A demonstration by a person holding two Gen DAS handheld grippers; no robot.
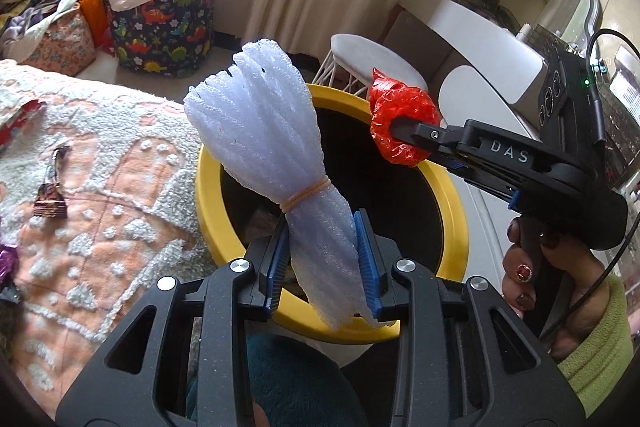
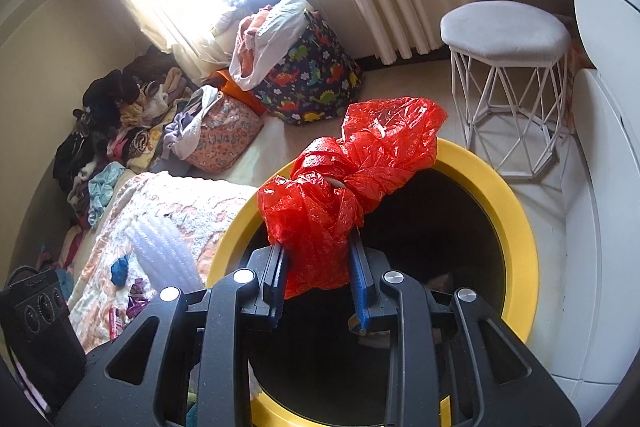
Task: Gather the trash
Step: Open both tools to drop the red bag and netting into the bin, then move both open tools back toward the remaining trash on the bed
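Observation:
My left gripper (image 1: 323,259) is shut on a white foam-net bundle (image 1: 264,131) tied with a rubber band, held over the yellow-rimmed bin (image 1: 212,167). My right gripper (image 2: 318,283) is shut on a crumpled red plastic bag (image 2: 352,163) above the same bin (image 2: 520,227); it also shows in the left wrist view (image 1: 394,127) holding the red bag (image 1: 416,103) over the bin's far rim. The bin's inside is dark. Small wrappers (image 1: 50,203) lie on the peach-and-white blanket (image 1: 120,187) to the left.
A white stool (image 2: 504,27) stands behind the bin. A dinosaur-print basket (image 2: 312,83) full of clothes and a peach bag (image 2: 224,135) sit by the curtain. A white curved desk (image 1: 480,39) is on the right. Clothes are piled along the wall.

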